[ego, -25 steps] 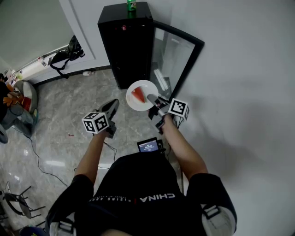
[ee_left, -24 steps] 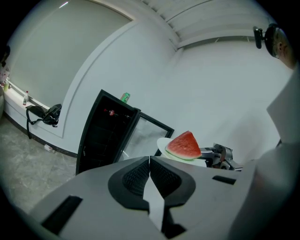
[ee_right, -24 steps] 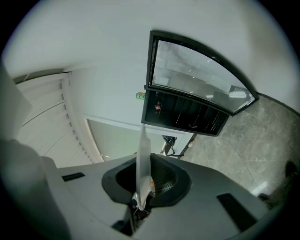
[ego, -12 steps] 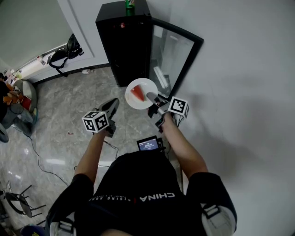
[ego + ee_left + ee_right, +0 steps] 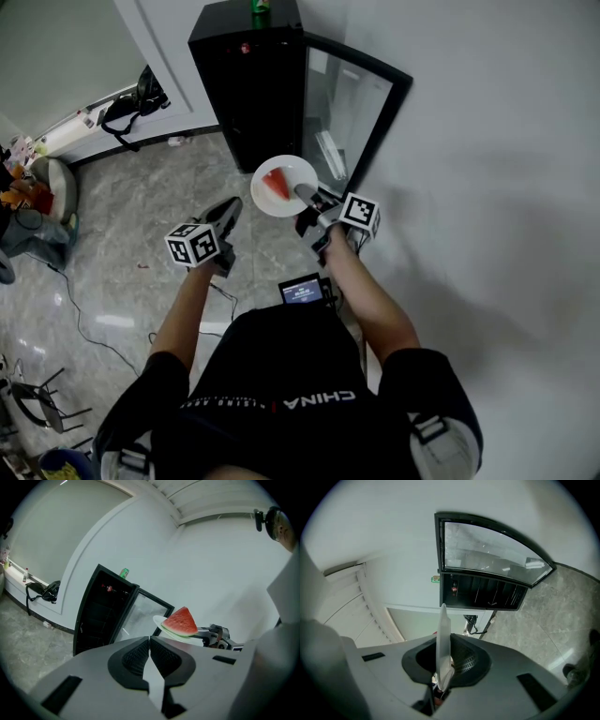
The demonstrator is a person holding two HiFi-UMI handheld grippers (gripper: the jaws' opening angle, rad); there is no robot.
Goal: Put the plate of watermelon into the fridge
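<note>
Moving closer to the open fridge (image 5: 251,84): plate (image 5: 281,167) of watermelon (image 5: 277,185) is hanging just before its glass door (image 5: 352,103) | right gripper (image 5: 307,197) is clamping plate rim | left gripper (image 5: 228,214) is hovering below fridge, jaws together, empty

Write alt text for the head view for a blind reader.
Seen from above, a person's right gripper holds a white plate with a watermelon slice by its rim, before a black fridge whose glass door stands open. The left gripper is shut and empty.
</note>
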